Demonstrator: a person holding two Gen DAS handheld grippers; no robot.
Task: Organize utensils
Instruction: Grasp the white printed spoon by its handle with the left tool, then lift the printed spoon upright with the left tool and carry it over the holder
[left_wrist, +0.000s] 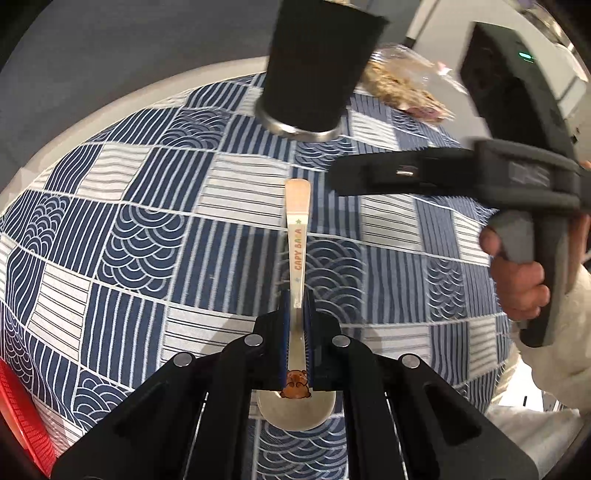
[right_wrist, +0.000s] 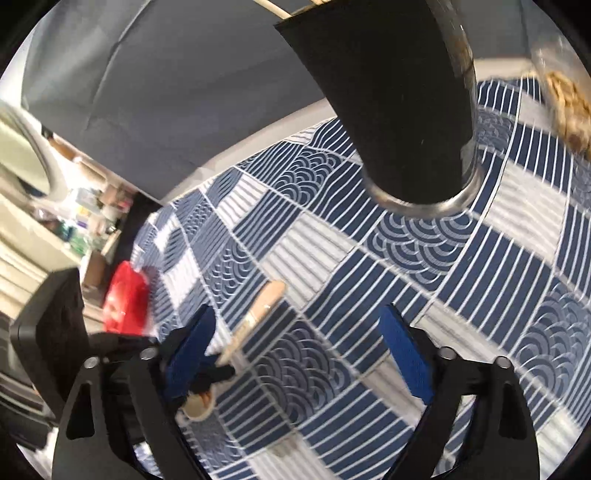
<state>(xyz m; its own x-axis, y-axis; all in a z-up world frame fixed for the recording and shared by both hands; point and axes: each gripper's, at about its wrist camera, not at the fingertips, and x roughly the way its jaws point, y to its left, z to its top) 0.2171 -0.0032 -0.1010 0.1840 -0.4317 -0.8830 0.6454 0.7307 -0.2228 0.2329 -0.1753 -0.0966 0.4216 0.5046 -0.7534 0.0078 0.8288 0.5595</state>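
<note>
The left gripper (left_wrist: 297, 332) pinches a spoon (left_wrist: 298, 236) by its neck, above the blue patterned cloth (left_wrist: 147, 240). The right gripper (right_wrist: 295, 350) has its jaws spread, with nothing between them. Further back, a black holder (left_wrist: 314, 66) stands upright on the cloth.

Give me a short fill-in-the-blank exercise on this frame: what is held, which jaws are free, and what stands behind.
1. The left gripper has its jaws shut on a ____ printed CAPY BARA.
2. The right gripper has its jaws ____, with nothing between them.
3. Beyond the spoon stands a ____ holder with a metal base.

Missing words: spoon; open; black
</note>
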